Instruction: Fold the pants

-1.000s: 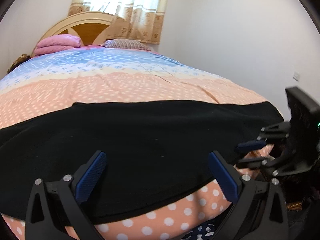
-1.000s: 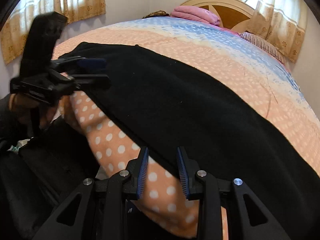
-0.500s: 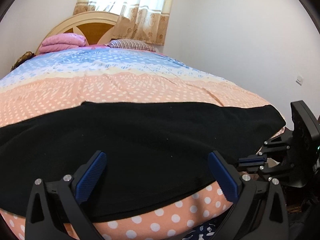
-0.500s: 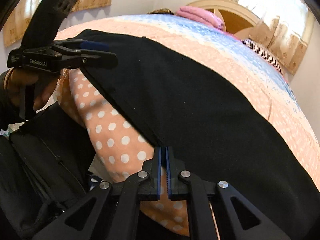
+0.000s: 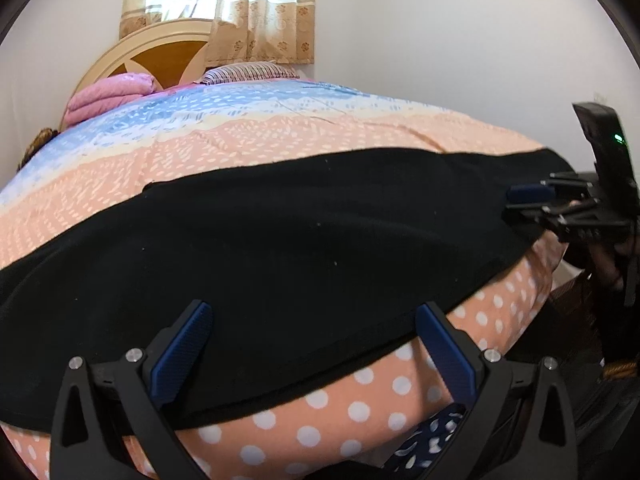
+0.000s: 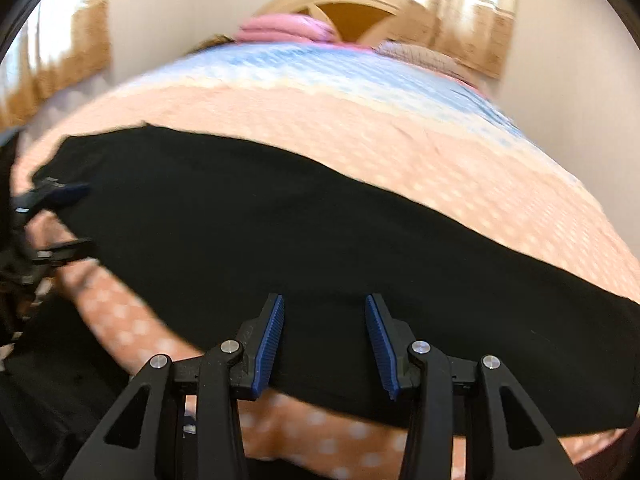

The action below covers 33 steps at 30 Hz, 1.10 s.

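Both tongs gape, gripping nothing: left tongs [image 5: 312, 346] and right tongs [image 6: 325, 346] hover at the near hem of the black pants [image 5: 280, 236], spread flat across the bed [image 5: 280, 136]; looks like pre-fold; next, pinch that edge.

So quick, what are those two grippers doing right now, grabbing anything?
Left gripper: open, empty, hovering over the near edge of the black pants.
Right gripper: open, nothing held, also above the pants' near edge.
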Available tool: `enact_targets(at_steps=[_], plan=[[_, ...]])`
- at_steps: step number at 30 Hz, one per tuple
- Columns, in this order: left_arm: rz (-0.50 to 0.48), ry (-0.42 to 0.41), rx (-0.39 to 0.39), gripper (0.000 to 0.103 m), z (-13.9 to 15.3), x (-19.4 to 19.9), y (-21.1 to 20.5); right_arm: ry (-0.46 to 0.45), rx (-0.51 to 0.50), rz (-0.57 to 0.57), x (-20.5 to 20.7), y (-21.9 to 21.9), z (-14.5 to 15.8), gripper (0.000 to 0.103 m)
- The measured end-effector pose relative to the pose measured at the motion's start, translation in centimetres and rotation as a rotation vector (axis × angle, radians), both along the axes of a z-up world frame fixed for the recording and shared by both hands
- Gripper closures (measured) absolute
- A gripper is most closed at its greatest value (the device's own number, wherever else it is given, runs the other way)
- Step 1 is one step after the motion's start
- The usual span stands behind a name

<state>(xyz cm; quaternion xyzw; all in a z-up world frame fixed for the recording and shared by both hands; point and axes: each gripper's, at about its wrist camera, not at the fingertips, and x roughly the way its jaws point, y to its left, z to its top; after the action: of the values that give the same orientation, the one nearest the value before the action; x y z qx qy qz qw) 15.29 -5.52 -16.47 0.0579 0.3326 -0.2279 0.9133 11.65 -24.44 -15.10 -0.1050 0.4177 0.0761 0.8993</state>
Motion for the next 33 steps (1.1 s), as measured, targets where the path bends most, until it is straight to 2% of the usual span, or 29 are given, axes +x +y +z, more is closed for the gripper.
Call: enact_targets(at_steps=[9,15,19,22,25,27,32,33], plan=[[0.002,-0.026,0.083,0.0,-0.4,-0.6,-0.8,0.013,-0.028,0.012,-0.8,-0.1,-0.2,0.058],[0.007,-0.022,0.088,0.0,-0.2,-0.8,-0.8,0.023,-0.037,0.028,-1.5,-0.4,-0.3,0.057],[0.018,0.001,0.025,0.0,1.0,-0.7,-0.3,0.022,-0.038,0.034,-2.0,-1.3,-0.6,0.057],[0.018,-0.058,-0.029,0.0,3.5,-0.5,-0.6,0.024,-0.035,0.032,-2.0,-1.3,-0.6,0.056],[-0.003,-0.084,-0.031,0.0,4.7,0.4,-1.8,0.025,-0.025,0.026,-1.9,-1.3,-0.1,0.054],[-0.044,-0.061,-0.036,0.0,4.3,1.5,-3.1,0.011,-0.022,0.008,-2.1,-1.7,0.3,0.053],[-0.094,0.036,-0.005,0.0,1.0,2.6,-5.3,-0.03,-0.027,-0.062,-2.2,-3.8,1.1,0.053],[-0.091,0.023,0.006,0.0,0.6,2.3,-5.5,-0.033,-0.024,-0.075,-2.2,-4.2,1.2,0.053]])
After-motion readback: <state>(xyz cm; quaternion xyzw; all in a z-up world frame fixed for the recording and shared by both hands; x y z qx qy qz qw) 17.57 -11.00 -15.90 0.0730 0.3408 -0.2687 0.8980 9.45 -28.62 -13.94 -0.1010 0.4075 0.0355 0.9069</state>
